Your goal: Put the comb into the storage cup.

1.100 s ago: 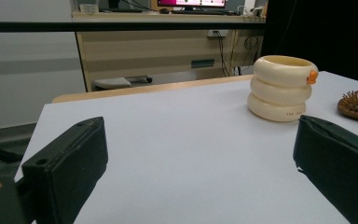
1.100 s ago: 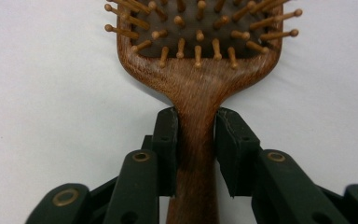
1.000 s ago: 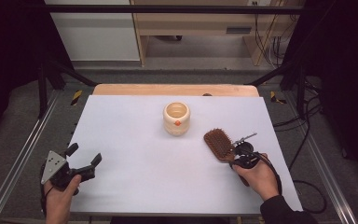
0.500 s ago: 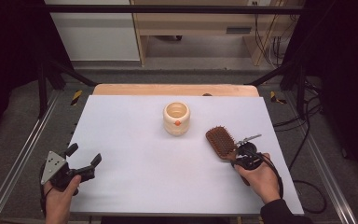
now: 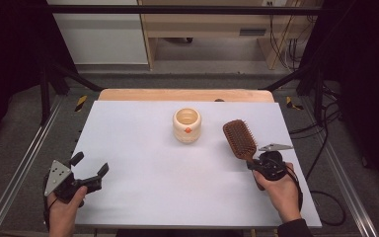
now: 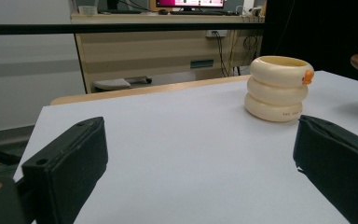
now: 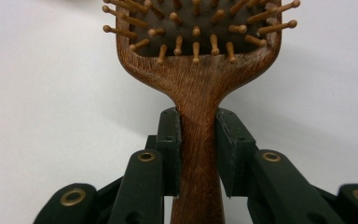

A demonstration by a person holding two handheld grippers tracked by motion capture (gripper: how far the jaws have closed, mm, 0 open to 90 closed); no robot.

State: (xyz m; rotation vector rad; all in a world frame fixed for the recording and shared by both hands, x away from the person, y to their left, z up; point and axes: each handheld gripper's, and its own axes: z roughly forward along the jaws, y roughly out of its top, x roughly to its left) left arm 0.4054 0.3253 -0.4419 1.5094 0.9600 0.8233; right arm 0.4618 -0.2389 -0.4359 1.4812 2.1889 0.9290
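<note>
Change noted against the frame a second back: the brown wooden paddle hairbrush with peg bristles (image 5: 240, 138) has shifted a little away from the cream ribbed ring-stacked cup (image 5: 187, 125) and its head now sits slightly higher in the high view; the cup itself has not moved; the left claw (image 5: 90, 171) is in the same spot as before. Judgement: the brush is gripped and being carried, so the pick-up step looks done and the placing step is open; destination probably the cup, though that is a guess.

Right claw (image 7: 198, 154): clenched on the hairbrush handle; both black pads press flat against the narrow neck just below the bristle head, handle running straight down between them; bristles face up toward the camera; whether the head touches the white tabletop (image 5: 138, 148) cannot be told, though a shadow under it suggests it is lifted.

Left claw: spread wide, holding nothing, touching nothing; it rests low, well apart from the cup on the near-left side, jaws aimed toward it.

Brush position: to the right of the cup, near but clear of it, handle pointing back toward the person's right hand (image 5: 282, 193).
</note>
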